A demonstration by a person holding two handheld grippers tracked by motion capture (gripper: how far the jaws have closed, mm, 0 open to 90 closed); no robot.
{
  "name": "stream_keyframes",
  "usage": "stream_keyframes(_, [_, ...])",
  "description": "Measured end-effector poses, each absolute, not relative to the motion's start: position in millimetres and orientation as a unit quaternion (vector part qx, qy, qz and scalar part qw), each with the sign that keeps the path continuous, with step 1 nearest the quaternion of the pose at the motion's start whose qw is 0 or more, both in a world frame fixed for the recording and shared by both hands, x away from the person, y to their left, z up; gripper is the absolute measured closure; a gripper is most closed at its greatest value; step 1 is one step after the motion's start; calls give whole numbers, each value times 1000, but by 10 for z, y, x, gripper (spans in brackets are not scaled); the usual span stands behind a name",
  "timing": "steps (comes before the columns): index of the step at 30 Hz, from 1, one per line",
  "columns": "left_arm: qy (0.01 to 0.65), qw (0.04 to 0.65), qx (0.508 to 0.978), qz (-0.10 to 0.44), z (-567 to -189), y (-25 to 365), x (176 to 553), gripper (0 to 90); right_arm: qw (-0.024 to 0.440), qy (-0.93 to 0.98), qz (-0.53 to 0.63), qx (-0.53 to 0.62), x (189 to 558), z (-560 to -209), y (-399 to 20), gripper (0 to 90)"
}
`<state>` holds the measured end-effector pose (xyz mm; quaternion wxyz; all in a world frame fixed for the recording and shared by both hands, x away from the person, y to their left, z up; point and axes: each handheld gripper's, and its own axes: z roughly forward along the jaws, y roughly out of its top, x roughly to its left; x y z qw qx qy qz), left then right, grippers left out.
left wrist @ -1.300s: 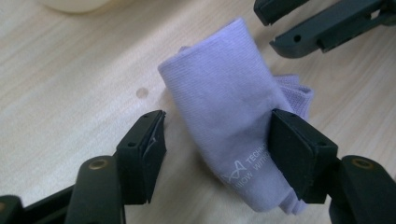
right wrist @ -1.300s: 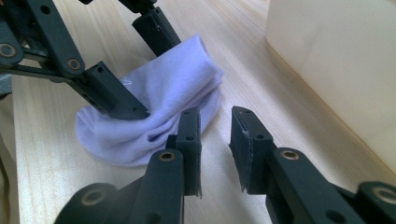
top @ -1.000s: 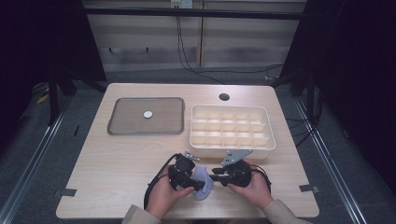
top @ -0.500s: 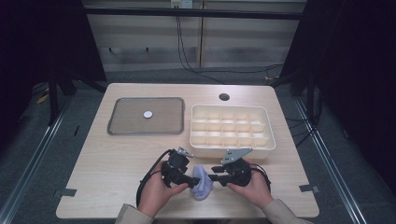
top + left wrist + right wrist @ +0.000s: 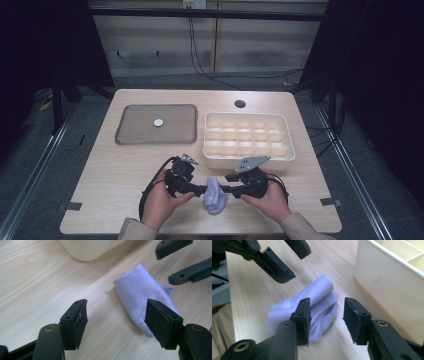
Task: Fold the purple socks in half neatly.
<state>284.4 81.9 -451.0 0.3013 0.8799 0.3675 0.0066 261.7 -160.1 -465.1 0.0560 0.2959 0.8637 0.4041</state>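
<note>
A folded lilac cloth (image 5: pixel 215 195) lay on the bench (image 5: pixel 110 175) between two hand-held grippers.

The cloth's long axis ran roughly from the bench's near edge toward the divided cream tray (image 5: pixel 247 158), which stood near it. The left hand-held gripper (image 5: pixel 200 190) and the right hand-held gripper (image 5: pixel 229 190) were held just beside the cloth, each with jaws apart and nothing clamped. Bare bench was seen to the left, below a flat grey tray (image 5: pixel 135 135) holding a small white disc (image 5: pixel 158 122).
</note>
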Motion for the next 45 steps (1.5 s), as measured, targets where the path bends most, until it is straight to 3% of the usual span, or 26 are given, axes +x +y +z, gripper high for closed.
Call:
stream_keyframes(7, [372, 299, 879, 9, -4522, 846, 2859, 338, 47, 860, 411, 298, 2649, -4569, -1515, 516])
stream_keyframes(20, [373, 295, 879, 14, -4515, 864, 2859, 338, 40, 880, 378, 287, 2619, -4797, -1386, 399])
stream_keyframes(37, [373, 301, 878, 16, -4512, 882, 2866, 338, 51, 868, 380, 316, 2678, -4803, -1560, 391])
stream_keyframes(45, [375, 296, 878, 16, -4526, 890, 2870, 339, 41, 871, 375, 315, 2679, -4894, -1509, 443])
